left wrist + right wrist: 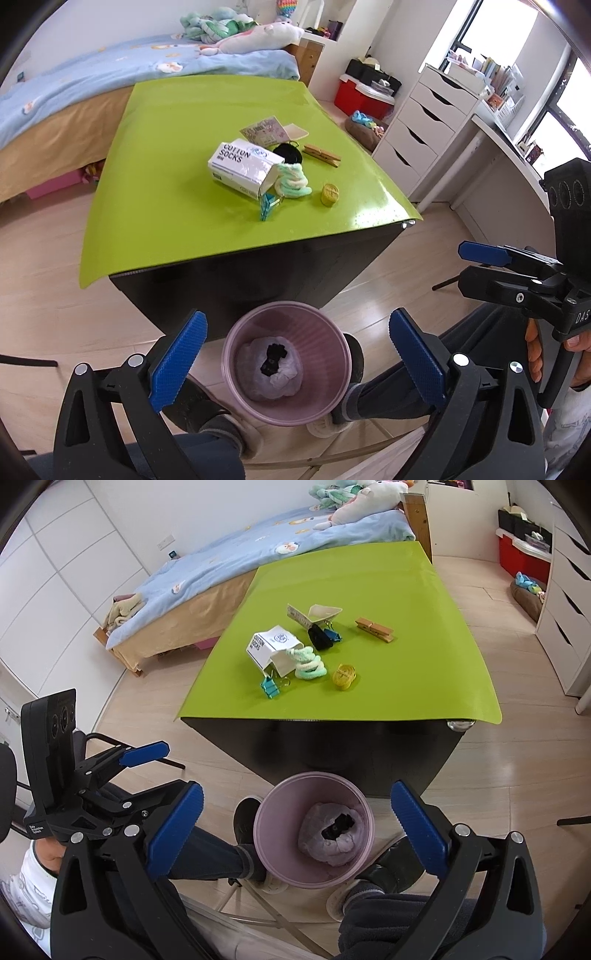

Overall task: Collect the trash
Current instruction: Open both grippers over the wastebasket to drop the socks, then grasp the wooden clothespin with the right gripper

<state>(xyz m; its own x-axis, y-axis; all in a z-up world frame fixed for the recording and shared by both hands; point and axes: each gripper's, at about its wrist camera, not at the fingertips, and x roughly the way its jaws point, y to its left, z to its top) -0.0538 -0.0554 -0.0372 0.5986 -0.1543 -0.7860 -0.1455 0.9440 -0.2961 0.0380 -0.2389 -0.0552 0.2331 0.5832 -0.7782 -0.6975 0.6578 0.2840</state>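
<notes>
Hovering: both grippers hang over the pale purple ribbed plastic bin (287, 363) on the floor, which stands between the seated person's feet, just in front of the dark table with the lime-green mat (207, 147).
Left gripper (297, 356): jaws spread wide, nothing between the blue pads; the bin mouth shows in the gap below.
Right gripper (295, 830): jaws also spread wide and empty, aimed into the same bin.
Trash in bin: a crumpled white wad with a small black piece on top (273, 360) lies at the bottom.
Trash left: on the mat, the white "COTTON SOCKS" cardboard box (243, 166) lying on its side is the likeliest next piece, though which items count as trash is my guess.
Risk, crowding: the two tools hang close together over one small opening; lifting either carelessly could knock the other or tip the light bin.
Risk, feet: the bin looks wedged by shoes only; a shifted foot may topple it and spill the wad.
Risk, wrong pick: the mint and white fluffy coil (293, 181) touches the box's open end, so grabbing the box may drag it along.
Around: a teal binder clip (267, 208) near the box, a yellow round lid (330, 194), a wooden clothespin (322, 155), a black binder clip (319, 637).
In the way: the table's near edge stands between the bin and the clutter.
</notes>
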